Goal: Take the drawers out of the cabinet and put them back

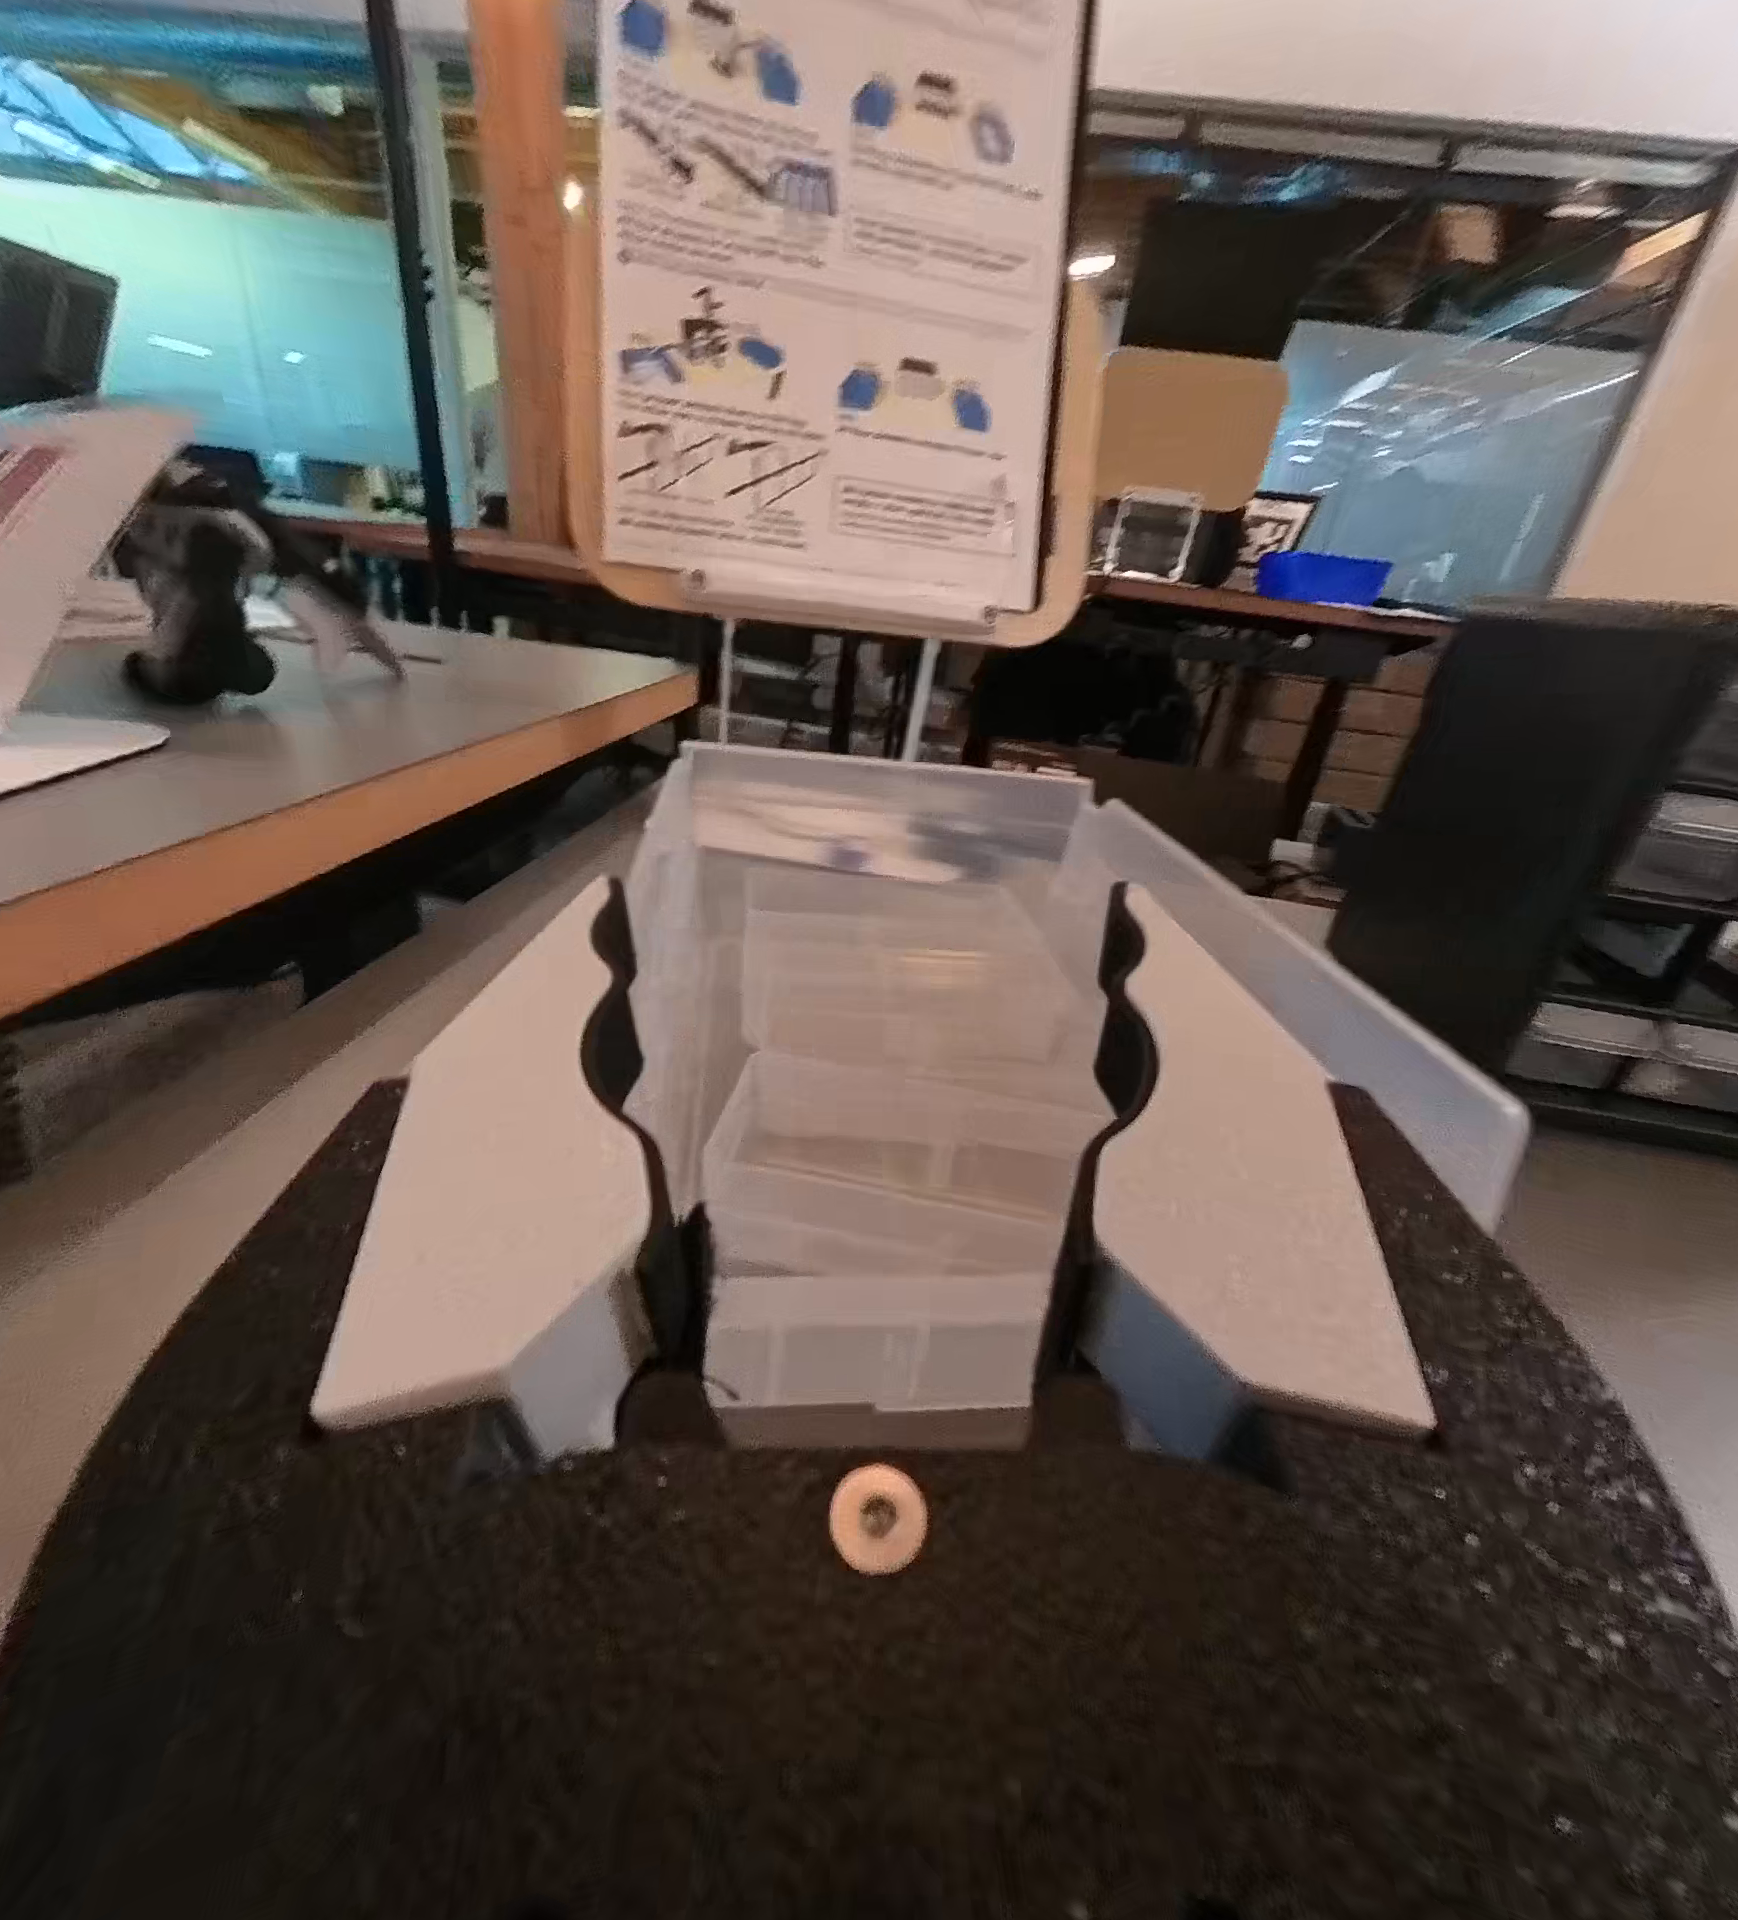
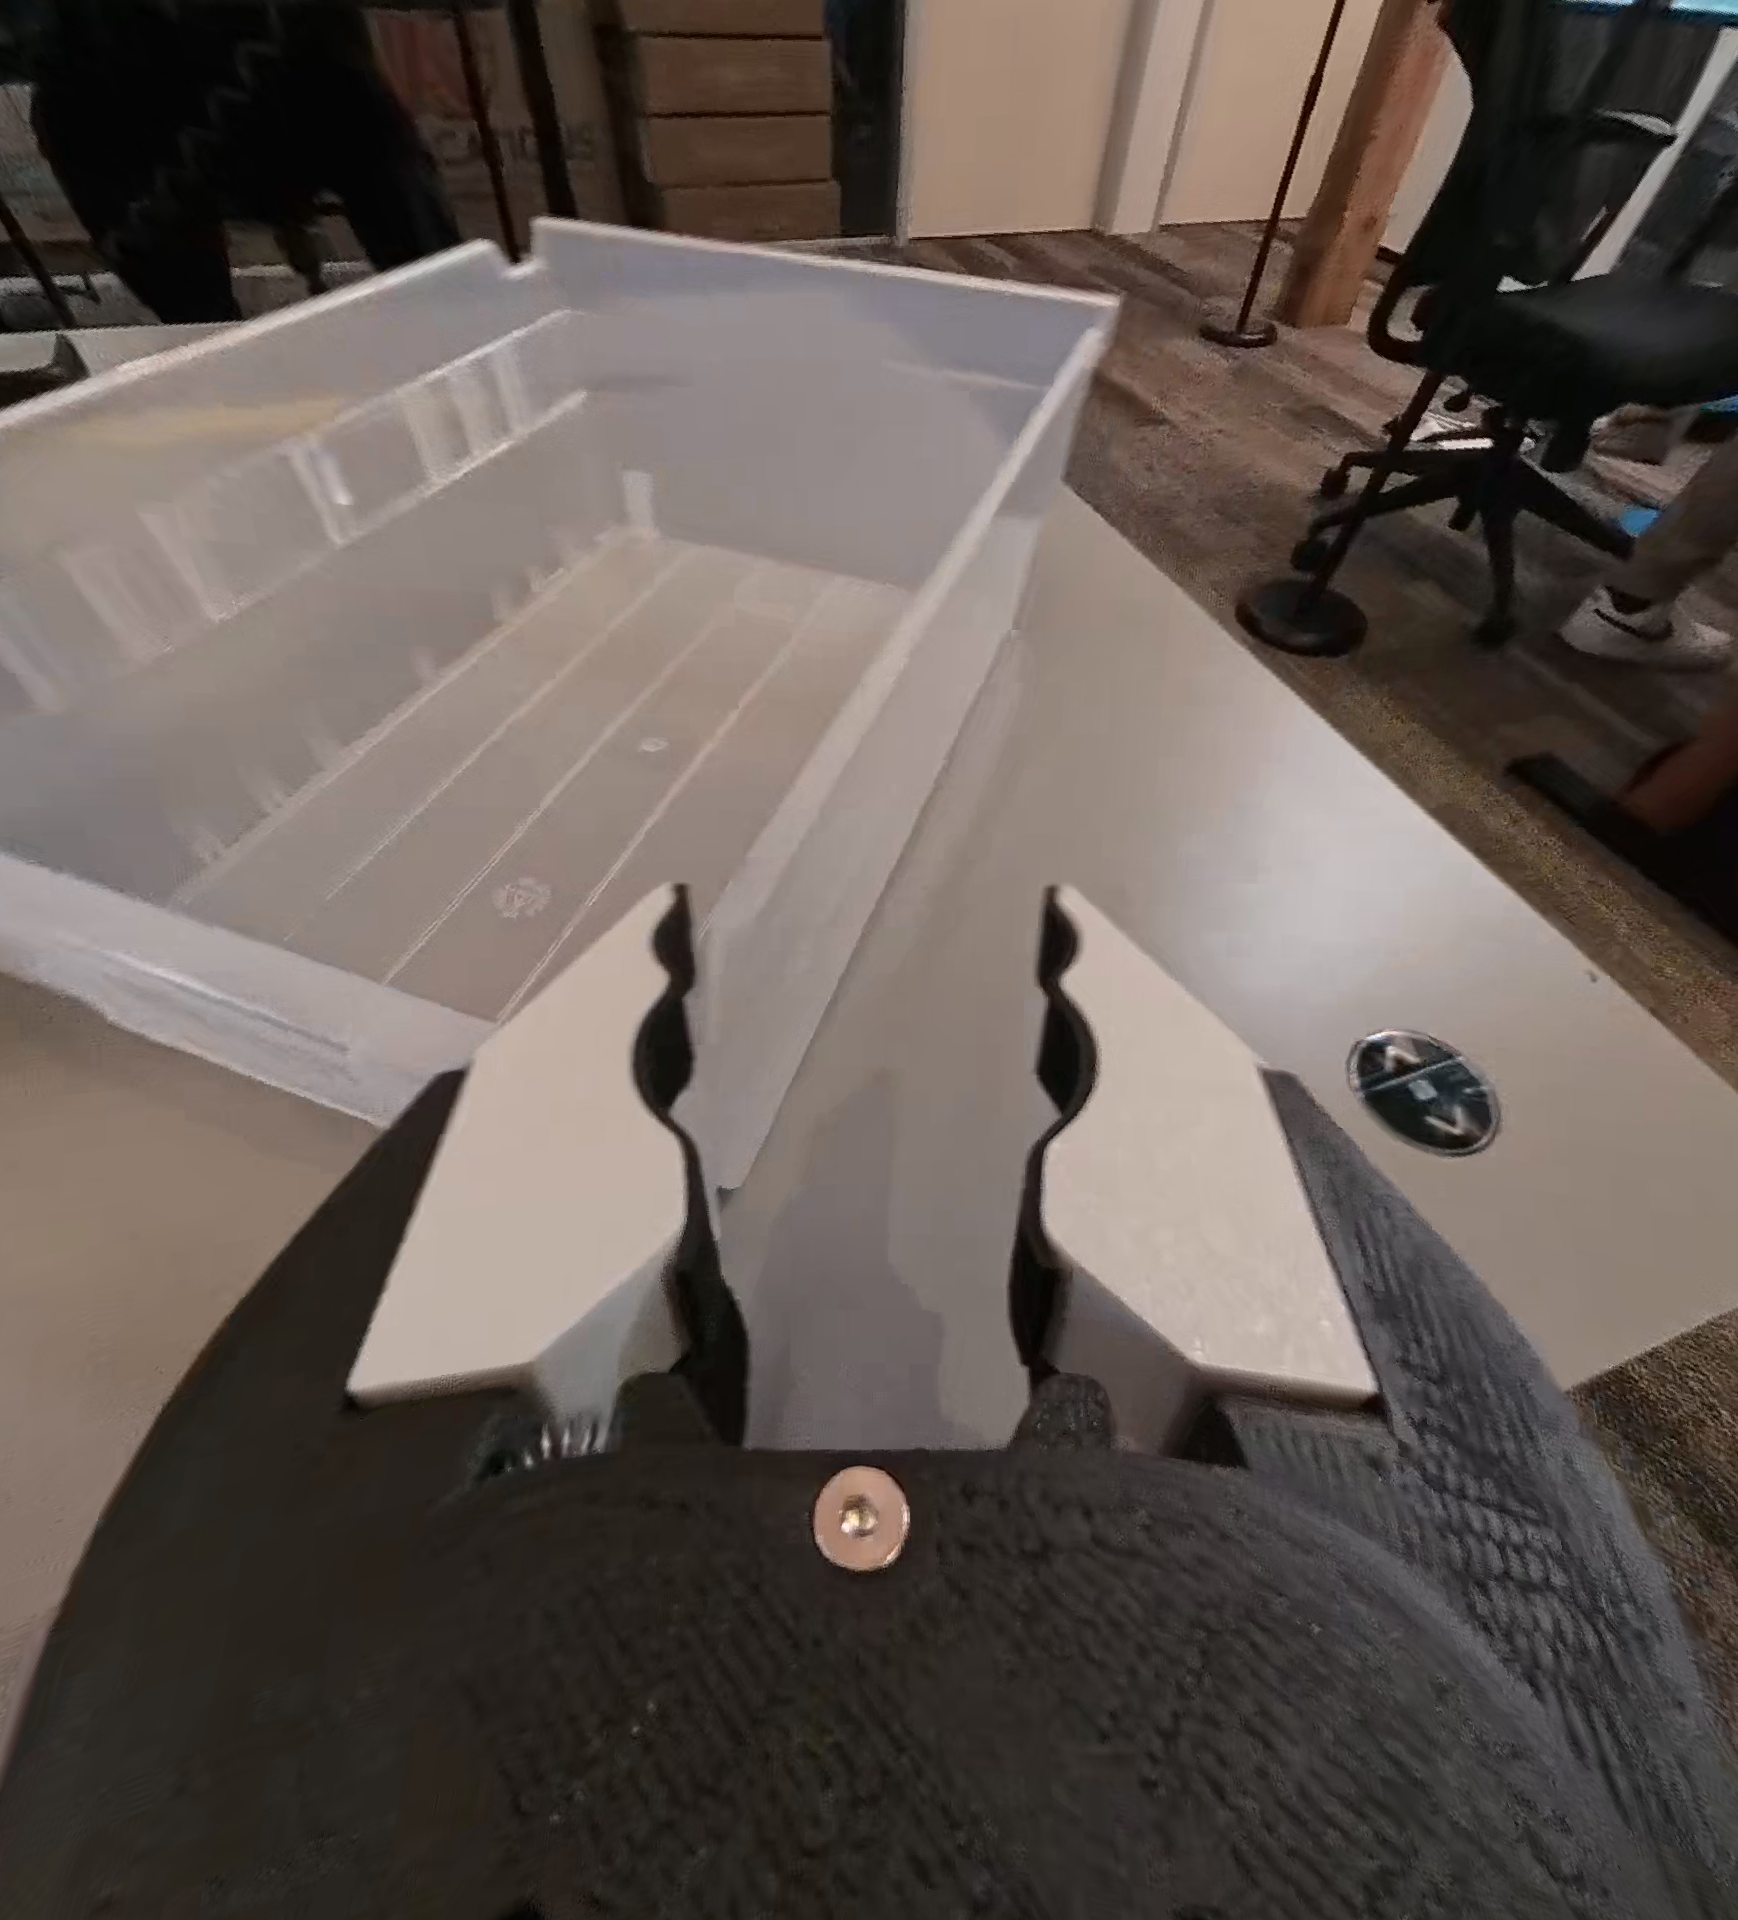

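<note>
Jaws first: my left gripper (image 1: 870, 904) is clamped on a clear plastic drawer (image 1: 886, 1049), its end wall wedged between the pads, the drawer reaching straight ahead of the fingertips and lifted off the surface. My right gripper (image 2: 865, 904) stands apart, nothing between the pads; the side wall of a second, empty clear drawer (image 2: 491, 644) runs just inside the left finger (image 2: 543, 1174), possibly touching it, I cannot tell.

That second drawer rests on a pale grey tabletop (image 2: 1156, 831), ahead and left of the right jaws. A round black control button (image 2: 1423, 1091) sits in the table just right of the right finger.

Room, beyond the left jaws: instruction board (image 1: 823, 301) straight ahead, another grey table (image 1: 273, 758) to the left, black drawer cabinet (image 1: 1675, 852) to the right. Beyond the right jaws: black office chair (image 2: 1561, 343) on wood-look flooring, far right.
</note>
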A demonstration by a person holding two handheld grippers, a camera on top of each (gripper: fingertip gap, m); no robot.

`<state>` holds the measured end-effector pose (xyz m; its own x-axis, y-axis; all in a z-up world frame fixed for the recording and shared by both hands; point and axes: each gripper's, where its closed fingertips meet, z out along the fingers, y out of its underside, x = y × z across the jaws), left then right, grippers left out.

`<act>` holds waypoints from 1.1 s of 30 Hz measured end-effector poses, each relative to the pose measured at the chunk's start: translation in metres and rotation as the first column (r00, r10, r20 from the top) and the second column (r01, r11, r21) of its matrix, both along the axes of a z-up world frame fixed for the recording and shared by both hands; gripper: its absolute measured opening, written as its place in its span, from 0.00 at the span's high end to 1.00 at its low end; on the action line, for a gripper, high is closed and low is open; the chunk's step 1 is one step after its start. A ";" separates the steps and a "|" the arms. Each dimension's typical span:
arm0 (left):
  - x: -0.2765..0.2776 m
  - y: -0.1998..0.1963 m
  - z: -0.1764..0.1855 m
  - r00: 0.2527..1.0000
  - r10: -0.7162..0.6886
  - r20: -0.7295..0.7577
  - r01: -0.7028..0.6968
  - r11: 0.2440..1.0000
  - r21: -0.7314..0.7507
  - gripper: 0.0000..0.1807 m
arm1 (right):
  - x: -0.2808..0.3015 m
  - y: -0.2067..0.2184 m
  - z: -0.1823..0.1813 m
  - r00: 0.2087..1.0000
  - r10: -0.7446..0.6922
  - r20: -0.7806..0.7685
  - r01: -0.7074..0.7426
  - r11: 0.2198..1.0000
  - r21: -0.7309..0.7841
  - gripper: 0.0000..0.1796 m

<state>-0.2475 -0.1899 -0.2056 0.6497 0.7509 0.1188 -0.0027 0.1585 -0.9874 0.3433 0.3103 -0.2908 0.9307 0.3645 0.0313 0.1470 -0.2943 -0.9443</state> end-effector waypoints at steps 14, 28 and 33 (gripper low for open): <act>-0.035 -0.028 -0.042 0.985 0.165 0.056 -0.146 0.955 -0.257 0.69 | 0.017 0.004 0.061 0.998 -0.004 -0.069 0.025 0.949 0.313 0.67; -0.076 -0.071 -0.043 0.948 0.316 0.036 -0.285 0.896 -0.341 0.66 | -0.057 -0.050 0.103 0.980 0.197 -0.009 -0.162 0.828 0.536 0.68; -0.031 -0.024 -0.005 0.992 -0.031 -0.126 -0.026 0.905 -0.424 0.59 | -0.077 -0.065 0.110 0.974 0.203 0.103 -0.224 0.768 0.600 0.68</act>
<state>-0.2784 -0.2143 -0.2111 0.6398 0.7102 -0.2938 -0.1322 -0.2749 -0.9523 0.2666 0.2454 -0.1803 0.8260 0.4502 0.3393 0.1684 0.3773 -0.9106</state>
